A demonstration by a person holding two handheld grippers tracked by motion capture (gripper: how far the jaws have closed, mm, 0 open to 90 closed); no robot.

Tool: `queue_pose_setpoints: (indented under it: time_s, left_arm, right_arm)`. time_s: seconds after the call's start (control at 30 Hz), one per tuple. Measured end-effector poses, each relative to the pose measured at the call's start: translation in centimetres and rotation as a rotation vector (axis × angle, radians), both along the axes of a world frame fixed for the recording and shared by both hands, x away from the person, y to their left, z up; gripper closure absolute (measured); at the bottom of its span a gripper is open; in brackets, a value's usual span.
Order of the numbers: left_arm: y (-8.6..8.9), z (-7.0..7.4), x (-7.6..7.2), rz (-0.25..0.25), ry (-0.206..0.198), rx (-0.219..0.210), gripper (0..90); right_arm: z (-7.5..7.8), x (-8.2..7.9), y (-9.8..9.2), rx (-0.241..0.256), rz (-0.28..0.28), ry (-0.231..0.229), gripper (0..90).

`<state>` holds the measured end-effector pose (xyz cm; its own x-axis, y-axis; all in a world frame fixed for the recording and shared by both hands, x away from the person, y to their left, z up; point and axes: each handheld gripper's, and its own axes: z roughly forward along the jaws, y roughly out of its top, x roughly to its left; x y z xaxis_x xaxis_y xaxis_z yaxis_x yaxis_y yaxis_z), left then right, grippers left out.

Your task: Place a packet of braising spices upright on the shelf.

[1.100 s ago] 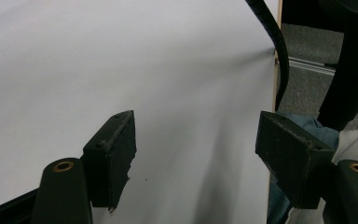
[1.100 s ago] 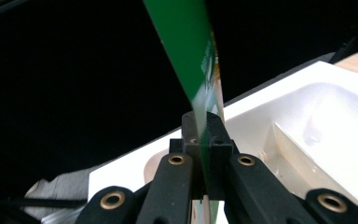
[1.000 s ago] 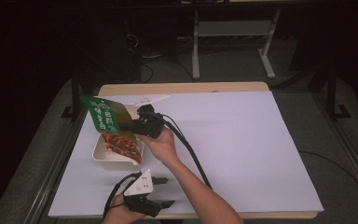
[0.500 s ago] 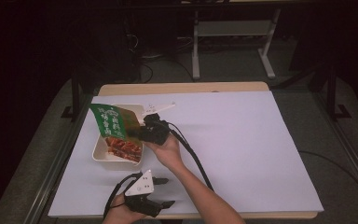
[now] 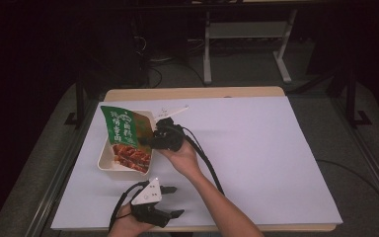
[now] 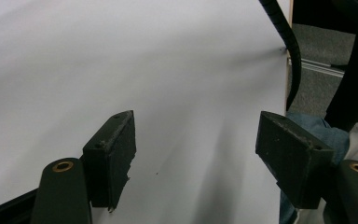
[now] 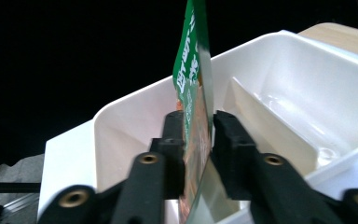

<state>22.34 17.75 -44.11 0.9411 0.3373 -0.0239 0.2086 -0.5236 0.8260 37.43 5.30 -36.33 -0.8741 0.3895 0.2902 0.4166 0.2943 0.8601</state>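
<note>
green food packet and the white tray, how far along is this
Done: the right gripper has the flat green printed food packet clamped between its fingers. In hand: the packet hangs over the white divided plastic tray, not yet laid in it. Left: set it down and let go. The left gripper rests open on the white table.

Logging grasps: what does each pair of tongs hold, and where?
Right tongs pinch the green food packet at its side edge; left tongs are open, holding nothing.

White-covered table (image 5: pixel 256 163) with wooden far edge, a white divided tray (image 5: pixel 109 165) on its left part
</note>
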Motion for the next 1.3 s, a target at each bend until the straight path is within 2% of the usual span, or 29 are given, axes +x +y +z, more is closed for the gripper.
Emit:
queue_pose_setpoints:
  time_s: [0.23,0.4,0.53,0.7,1.3]
  left_arm:
    - [0.3,0.1,0.1,0.017,-0.005,-0.009,27.3]
    - [0.5,0.1,0.2,0.028,-0.005,-0.005,26.3]
    - [0.6,0.1,0.3,0.039,-0.004,-0.008,25.9]
    - [0.8,0.1,0.4,0.044,-0.005,-0.005,25.5]
    - [1.3,0.3,0.6,0.069,0.005,-0.015,25.0]
  right_arm:
    - [0.7,-0.4,-0.8,-0.001,0.002,0.0,58.9]
    - [1.2,-0.9,-1.7,-0.017,0.009,-0.019,54.1]
    - [1.6,-1.3,-2.6,-0.008,0.014,-0.012,50.9]
    - [2.1,-1.7,-3.7,-0.036,0.014,-0.028,47.7]
    - [2.1,-2.2,-7.3,-0.037,0.002,-0.024,39.2]
